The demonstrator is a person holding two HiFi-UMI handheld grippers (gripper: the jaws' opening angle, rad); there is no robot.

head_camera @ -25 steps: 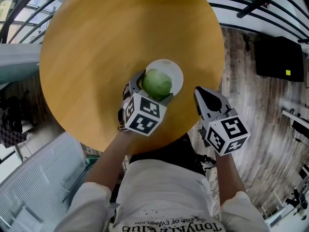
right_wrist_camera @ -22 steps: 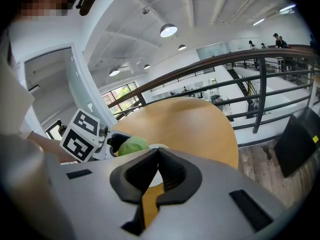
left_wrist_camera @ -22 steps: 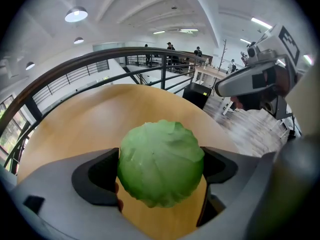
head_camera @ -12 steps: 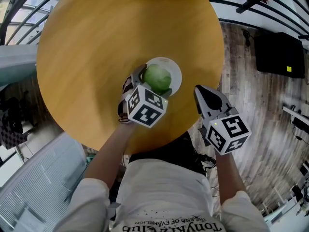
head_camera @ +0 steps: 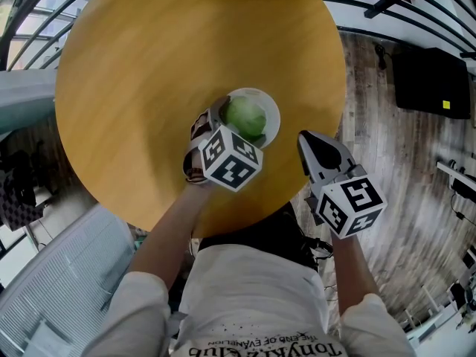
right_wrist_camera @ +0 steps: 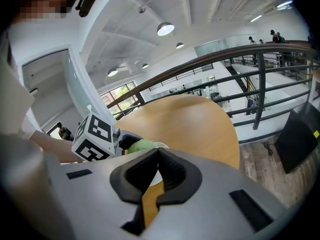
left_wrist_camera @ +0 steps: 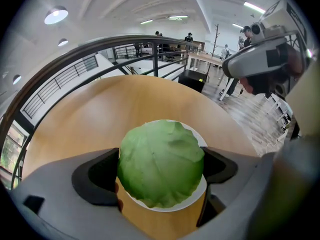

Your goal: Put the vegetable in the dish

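A round green cabbage (head_camera: 246, 117) (left_wrist_camera: 161, 163) sits over the small white dish (head_camera: 266, 105) (left_wrist_camera: 201, 140) on the round wooden table (head_camera: 149, 65). My left gripper (head_camera: 239, 122) (left_wrist_camera: 161, 170) is shut on the cabbage, one jaw on each side of it, and holds it right above the dish. My right gripper (head_camera: 318, 152) (right_wrist_camera: 156, 156) hangs off the table's near right edge, shut with nothing in it. In the right gripper view the cabbage (right_wrist_camera: 142, 145) and the left gripper's marker cube (right_wrist_camera: 95, 138) show beyond the jaws.
The table (left_wrist_camera: 100, 109) carries only the dish. Black railings (head_camera: 387, 6) ring the table's far side, and a wooden floor (head_camera: 401, 169) with a black box (head_camera: 433, 89) lies to the right. A grey chair (head_camera: 59, 288) stands at the lower left.
The left gripper has carried the cabbage a little farther over the dish and lower. The right gripper has stayed in place.
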